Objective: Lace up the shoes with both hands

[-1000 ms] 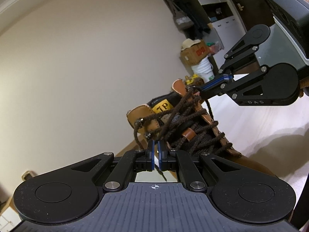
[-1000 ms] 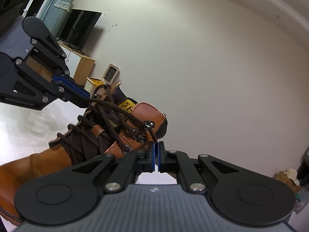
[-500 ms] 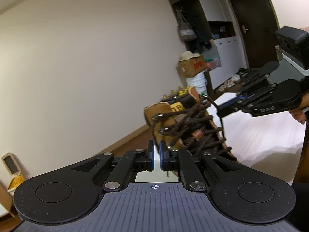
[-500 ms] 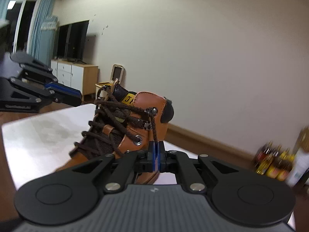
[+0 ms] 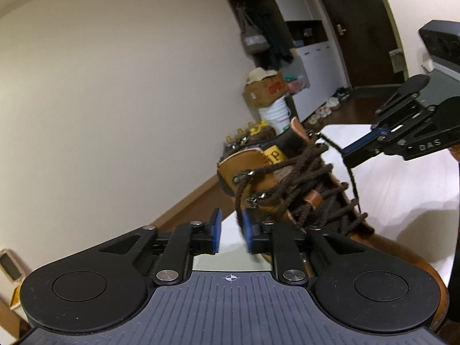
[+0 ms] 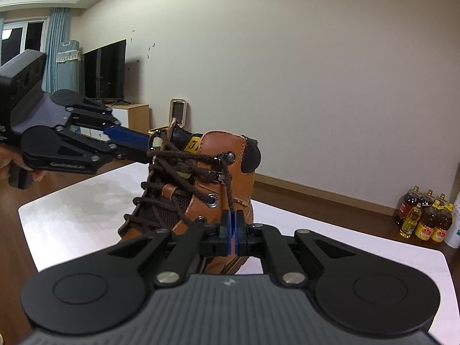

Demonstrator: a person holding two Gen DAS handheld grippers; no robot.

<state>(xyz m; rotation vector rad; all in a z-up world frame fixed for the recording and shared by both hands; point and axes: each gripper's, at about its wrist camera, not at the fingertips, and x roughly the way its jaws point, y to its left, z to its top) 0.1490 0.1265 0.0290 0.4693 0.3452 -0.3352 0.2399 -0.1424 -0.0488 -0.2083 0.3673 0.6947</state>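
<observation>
The brown boot point(image 6: 218, 178) stands upright on the white table point(image 6: 345, 238), toward the table's far edge. The left gripper point(image 5: 231, 234) has its jaws apart, and the lace end point(image 5: 240, 201) lies against its right pad, not pinched. The right gripper point(image 6: 231, 230) has its jaws together on the other lace end point(image 6: 228, 194). Bare table surface lies open on both sides of the boot.
</observation>
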